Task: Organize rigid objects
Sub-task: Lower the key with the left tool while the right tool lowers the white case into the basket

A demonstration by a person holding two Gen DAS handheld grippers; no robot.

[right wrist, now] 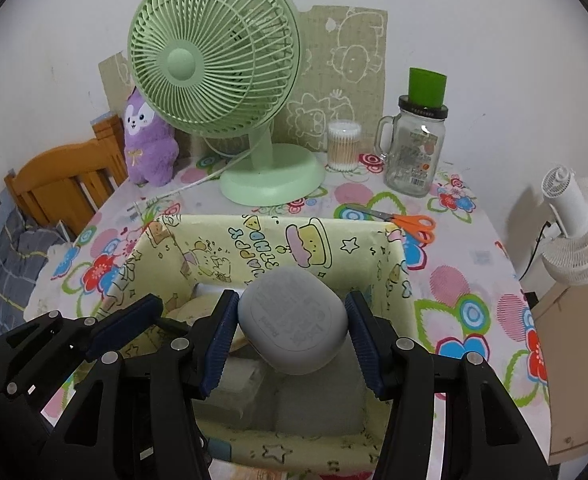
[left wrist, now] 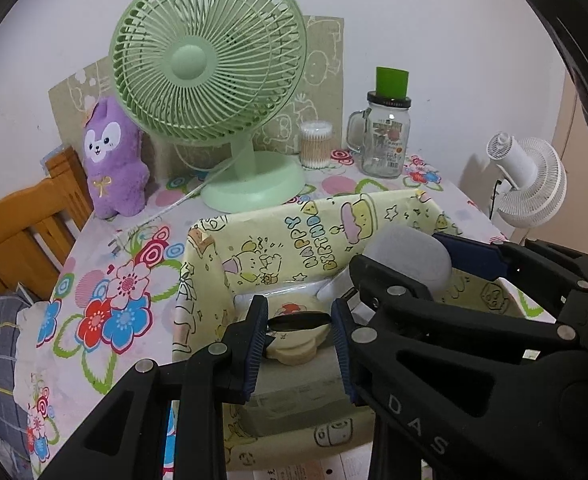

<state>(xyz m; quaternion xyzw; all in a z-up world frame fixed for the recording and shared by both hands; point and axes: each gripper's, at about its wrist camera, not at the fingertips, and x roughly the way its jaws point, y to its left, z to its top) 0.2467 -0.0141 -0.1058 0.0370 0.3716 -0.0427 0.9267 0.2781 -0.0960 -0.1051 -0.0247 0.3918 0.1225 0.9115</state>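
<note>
Both tools tilt steeply down over the yellow cartoon-print box (right wrist: 254, 240) on the counter (right wrist: 474, 280). Right tool (right wrist: 290, 332) is clamped on a grey rounded case (right wrist: 294, 316) above the box; left tool (left wrist: 298, 344) grips a thin black item (left wrist: 299, 321), its pads nearly together, over a cream bear-shaped piece (left wrist: 294, 350) inside.

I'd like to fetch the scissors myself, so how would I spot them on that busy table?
Find the big green fan, then the glass jar to its right. The scissors lie flat in front of the jar, behind the yellow box; their orange handles stand out.
</note>
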